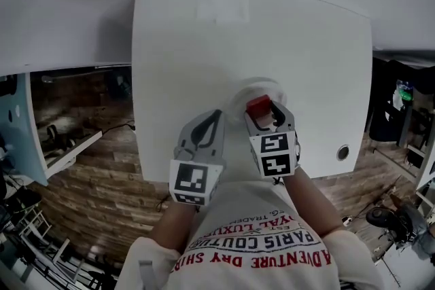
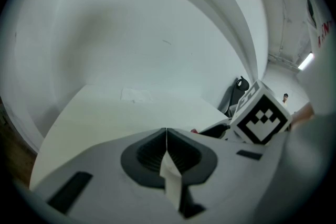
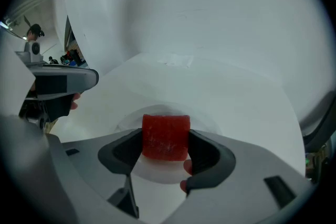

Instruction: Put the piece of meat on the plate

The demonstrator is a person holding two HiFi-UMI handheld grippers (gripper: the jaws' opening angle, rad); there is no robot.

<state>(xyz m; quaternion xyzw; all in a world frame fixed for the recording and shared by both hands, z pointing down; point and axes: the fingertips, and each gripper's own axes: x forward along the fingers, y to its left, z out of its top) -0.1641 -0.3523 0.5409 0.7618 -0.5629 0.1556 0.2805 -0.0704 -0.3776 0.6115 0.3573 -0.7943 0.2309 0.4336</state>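
Meat [image 3: 166, 136] is pinched in the right gripper [image 1: 265, 116], jaws closed snug on its two sides, and it sits right over the plate [image 3: 157, 173], near the plate's middle as far as we can see. We can't tell whether the bottom of the chunk touches the plate or hangs just above it.

So the step in hand looks like the release, and here's how we'd do it well: lower until the piece rests on the plate, then open the jaws slowly and evenly so neither pad drags it sideways. Lift straight up after that. If the meat sticks to one pad, a small pause before lifting should let it drop off. We'd keep it away from the rim so it can't tip out onto the table [image 1: 204, 64].

As for the piece itself: it's a red block, roughly cube-shaped, with rounded top edges and a slightly frosty, grainy surface. It looks soft-ish and maybe a bit tacky, though that's our guess.

Our left gripper [image 2: 166, 136] has its jaws pressed fully together with nothing in them, parked just beside the right one above the table, doing nothing.
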